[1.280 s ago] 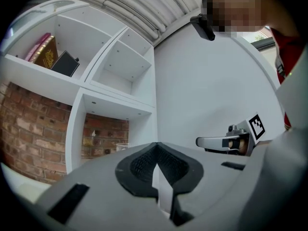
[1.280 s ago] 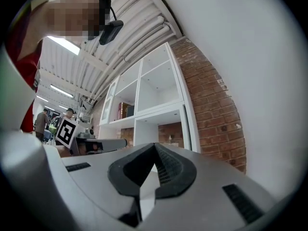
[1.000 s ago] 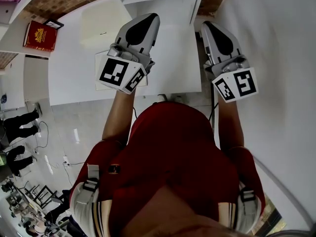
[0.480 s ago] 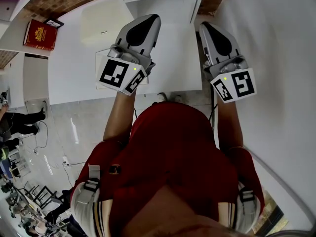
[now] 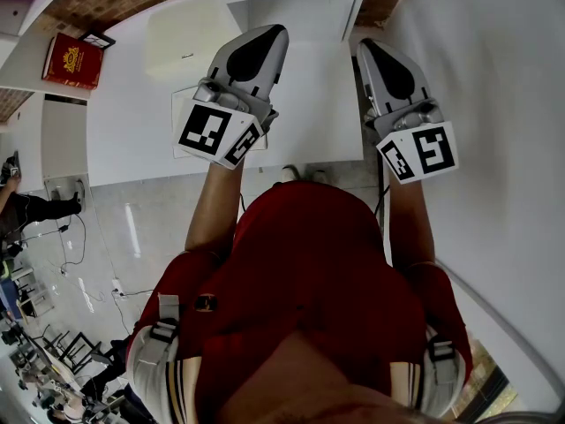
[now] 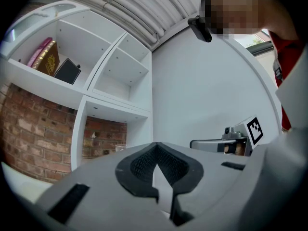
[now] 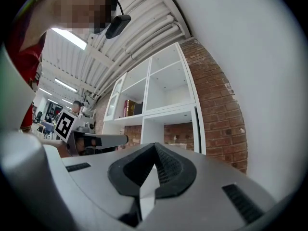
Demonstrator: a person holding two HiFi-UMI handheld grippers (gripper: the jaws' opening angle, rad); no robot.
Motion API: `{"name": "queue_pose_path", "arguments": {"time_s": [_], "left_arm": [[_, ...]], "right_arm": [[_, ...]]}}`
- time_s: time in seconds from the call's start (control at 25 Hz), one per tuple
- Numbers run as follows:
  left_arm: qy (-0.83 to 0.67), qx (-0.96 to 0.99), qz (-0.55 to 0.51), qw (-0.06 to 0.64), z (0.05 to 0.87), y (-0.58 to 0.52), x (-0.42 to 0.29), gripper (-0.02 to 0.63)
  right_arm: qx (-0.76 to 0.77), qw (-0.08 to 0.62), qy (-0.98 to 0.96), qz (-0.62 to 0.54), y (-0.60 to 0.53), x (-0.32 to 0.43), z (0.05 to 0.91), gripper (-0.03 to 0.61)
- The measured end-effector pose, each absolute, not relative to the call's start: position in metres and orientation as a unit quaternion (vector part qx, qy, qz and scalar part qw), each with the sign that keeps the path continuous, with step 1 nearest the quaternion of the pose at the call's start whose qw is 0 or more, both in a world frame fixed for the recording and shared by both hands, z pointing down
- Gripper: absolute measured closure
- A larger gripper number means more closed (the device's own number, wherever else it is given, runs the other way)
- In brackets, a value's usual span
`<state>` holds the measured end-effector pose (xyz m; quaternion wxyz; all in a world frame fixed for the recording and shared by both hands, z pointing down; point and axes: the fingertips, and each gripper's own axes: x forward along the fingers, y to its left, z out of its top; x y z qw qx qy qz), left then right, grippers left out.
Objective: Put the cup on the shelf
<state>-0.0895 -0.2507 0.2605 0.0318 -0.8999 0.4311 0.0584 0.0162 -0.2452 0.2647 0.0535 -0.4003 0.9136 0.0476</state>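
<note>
**Two shut claws before a white shelf unit (image 6: 115, 107), with the cup largely hidden.**
The left claw (image 5: 270, 35) and the right claw (image 5: 371, 48) are held over the white tabletop (image 5: 132, 140), each with its jaws pressed together and nothing between them. The clear glass cup (image 6: 121, 148) shows in the open bay under the unit's lowest board, before the red brick wall (image 6: 29, 129). Only its rim clears the left claw's grey body, and its base is hidden.

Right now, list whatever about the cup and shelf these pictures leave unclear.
- Cup: left gripper view shows only its rim; the left gripper hides the rest.
- Shelf: the same gripper hides the lower compartment's floor, so what the cup stands on is unseen.
- Red book: title too small in the head view.
</note>
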Motion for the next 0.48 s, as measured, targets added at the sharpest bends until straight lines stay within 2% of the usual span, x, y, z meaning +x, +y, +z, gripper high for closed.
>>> {"name": "queue_pose_path", "arguments": {"time_s": [0.48], "left_arm": [[0.431, -0.9, 0.059, 0.031, 0.2617, -0.248, -0.0934, 0.607]], "right_arm": [[-0.4, 0.05, 0.914, 0.052, -0.2414, 0.0125, 0.2644, 0.581]]}}
